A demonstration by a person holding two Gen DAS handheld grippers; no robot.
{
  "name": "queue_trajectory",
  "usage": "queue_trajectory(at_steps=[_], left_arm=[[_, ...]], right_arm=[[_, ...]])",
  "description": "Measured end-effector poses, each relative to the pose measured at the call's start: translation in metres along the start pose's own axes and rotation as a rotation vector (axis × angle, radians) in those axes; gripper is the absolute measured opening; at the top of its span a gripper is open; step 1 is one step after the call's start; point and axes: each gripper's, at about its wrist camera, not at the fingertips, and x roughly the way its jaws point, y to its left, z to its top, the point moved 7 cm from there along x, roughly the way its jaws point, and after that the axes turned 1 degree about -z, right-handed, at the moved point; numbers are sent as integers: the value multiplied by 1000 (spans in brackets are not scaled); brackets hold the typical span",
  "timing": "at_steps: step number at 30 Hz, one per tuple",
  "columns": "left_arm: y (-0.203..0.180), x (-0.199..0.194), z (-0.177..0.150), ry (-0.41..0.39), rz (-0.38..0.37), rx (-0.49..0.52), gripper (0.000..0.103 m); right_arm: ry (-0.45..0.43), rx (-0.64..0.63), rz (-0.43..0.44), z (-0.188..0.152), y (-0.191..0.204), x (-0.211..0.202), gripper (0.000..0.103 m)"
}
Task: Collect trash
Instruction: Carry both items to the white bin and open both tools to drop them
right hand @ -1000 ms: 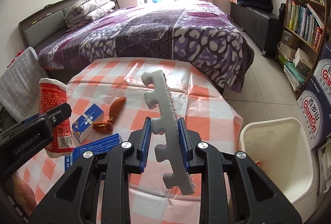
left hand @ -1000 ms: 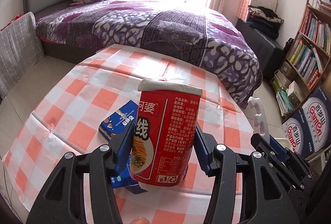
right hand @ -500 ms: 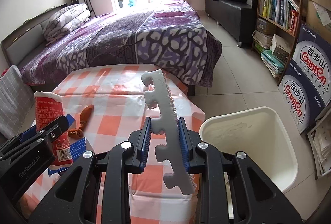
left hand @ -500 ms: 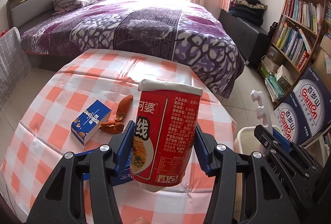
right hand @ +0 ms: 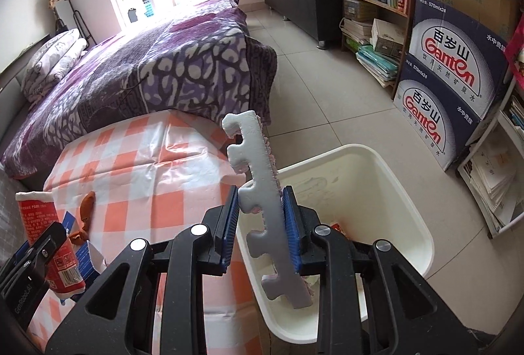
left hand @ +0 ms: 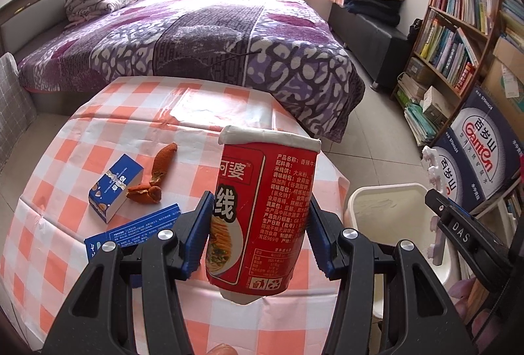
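L gripper (left hand: pixel 258 233) jaws pinching red noodle cup (left hand: pixel 262 210) mid-body, above tabletop's near edge | R gripper (right hand: pixel 260 220) jaws pinching foam strip (right hand: pixel 262 201) mid-length, over white bin (right hand: pixel 393 178) rim

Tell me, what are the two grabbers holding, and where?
The left hand-held gripper squeezes a red noodle cup by its lower sides. The right hand-held gripper pinches a white foam strip near its middle.

The noodle cup (left hand: pixel 262 217) is red with a white lid and white print. The foam strip (right hand: pixel 265 207) is white. The tablecloth (left hand: pixel 98 132) is orange-and-white check. The bin (right hand: pixel 386 187) is cream. Two cartons (left hand: pixel 114 191) are blue, the peel (left hand: pixel 160 168) orange, and the bedspread (left hand: pixel 203 47) purple, patterned white.
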Motion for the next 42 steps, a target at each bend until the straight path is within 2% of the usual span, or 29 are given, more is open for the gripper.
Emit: queue_trajectory(at_steps=[8,10,15,22,28,30,33,37,40,42], left_arm=[[-43,8,-15,52,-82,53,54],[-56,9,-19,64,-102,73,54],[-85,14,-30,95,-141,121,54],[-116,24,-38,141,-200,154,54],[-137,36,-44,191,-255,128,55],[-144,38,-46,205,-296,120,56],[-148,40,-47,232,-349,108,77],[-133,42,-44,230,-307,107,77],[-112,42,-40,227,-268,104,77],[-95,43,-38,229,-231,114,79]], right_arm=[[41,120,-79,4,-53,6,30],[42,136,-90,6,-62,5,49],[18,184,-119,9,-84,-1,62],[-8,263,-138,14,-109,-9,67],[-17,342,-138,16,-127,-13,70],[-15,368,-137,17,-133,-13,70],[-9,392,-134,16,-137,-11,71],[-3,381,-127,14,-132,-8,76],[7,363,-107,12,-120,-5,84],[21,335,-99,10,-108,-1,85]])
